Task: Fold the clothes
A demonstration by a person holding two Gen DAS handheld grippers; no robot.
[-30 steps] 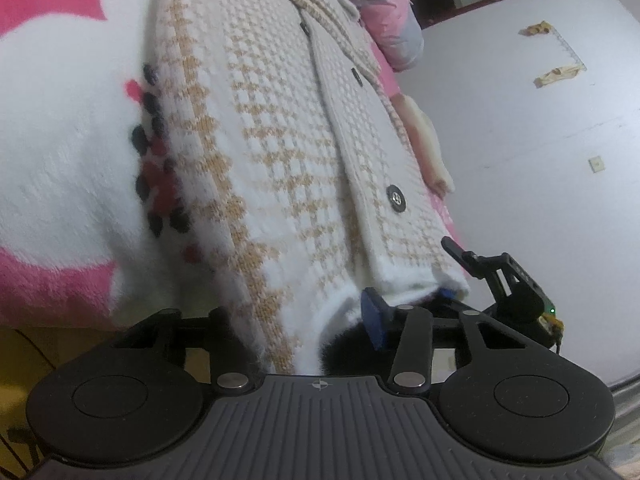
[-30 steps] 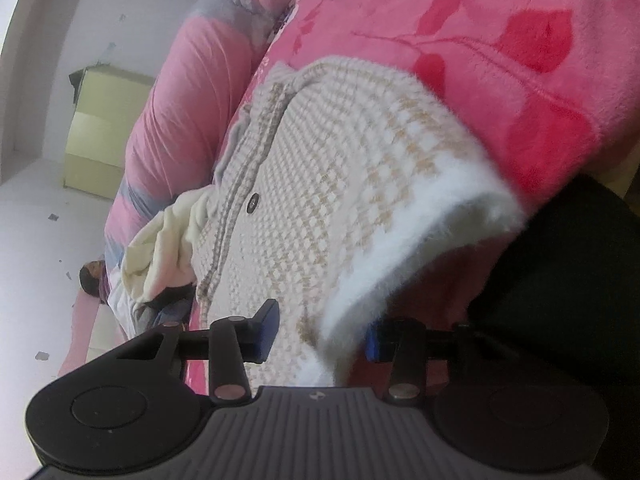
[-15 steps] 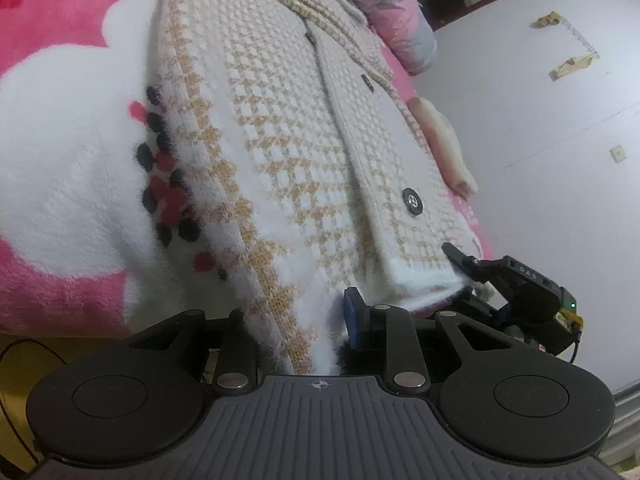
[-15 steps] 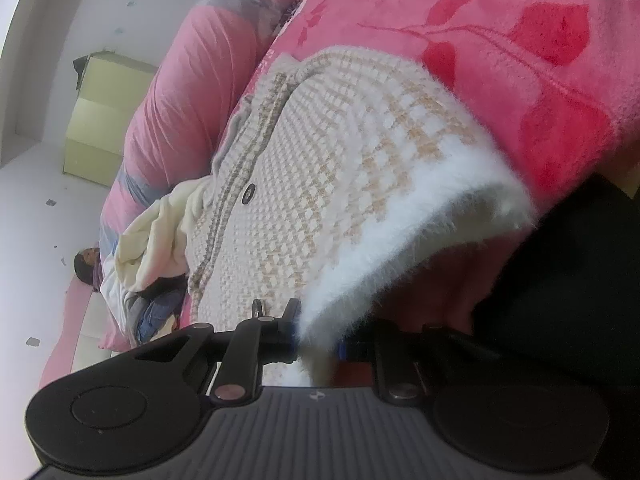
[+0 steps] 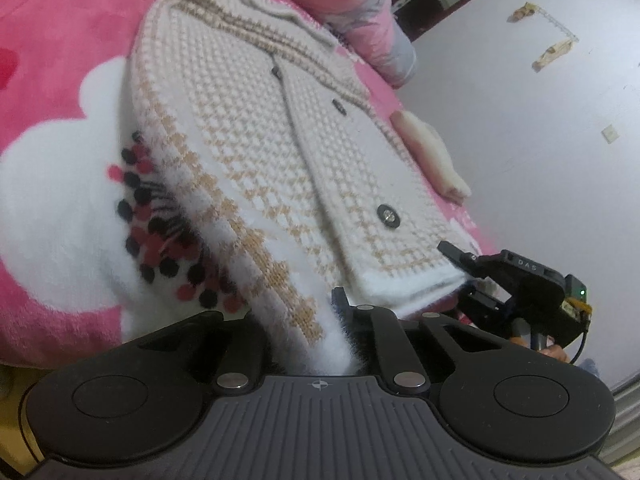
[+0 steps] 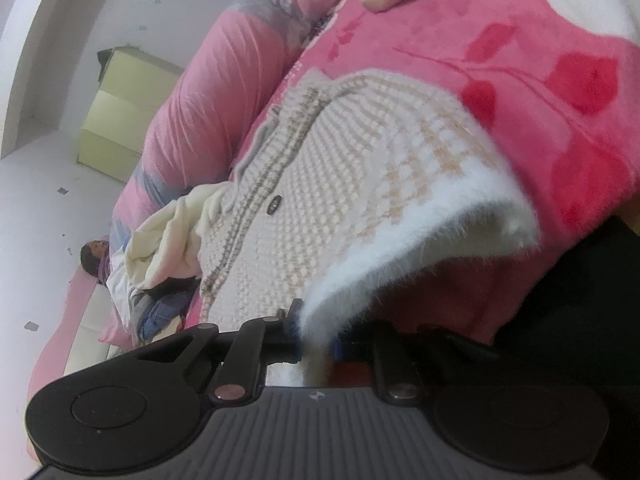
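Left wrist view: my left gripper (image 5: 308, 320) is clamped narrow on the fluffy white hem of the cream-and-tan knit cardigan (image 5: 256, 128), which lies buttoned and face up on the pink fleece blanket (image 5: 48, 40) covering the bed, hem toward me at the bed's edge. My right gripper (image 5: 472, 276) shows here from outside, at the hem's other corner, with the white edge between its fingers. Both sleeves look already tucked away, since none lies out to the sides; I judge the side folds done and the hem-to-collar fold only beginning, both corners gripped and no lengthwise fold made. Peculiar to this view: three dark buttons down the placket, a pale garment (image 5: 428, 152) just beside the cardigan, the wall with its marks. Right wrist view: my right gripper (image 6: 316, 340) has jaws closing, pads pressing the fluffy hem, whose corner curls clear of the blanket. Peculiar to this view: a rolled pink-and-grey quilt (image 6: 224, 92) at the far side, a heap of cream and dark clothes (image 6: 160, 248) not yet folded, a yellow-green cabinet (image 6: 120, 120). Remaining, by my estimate: this fold, then the heap.
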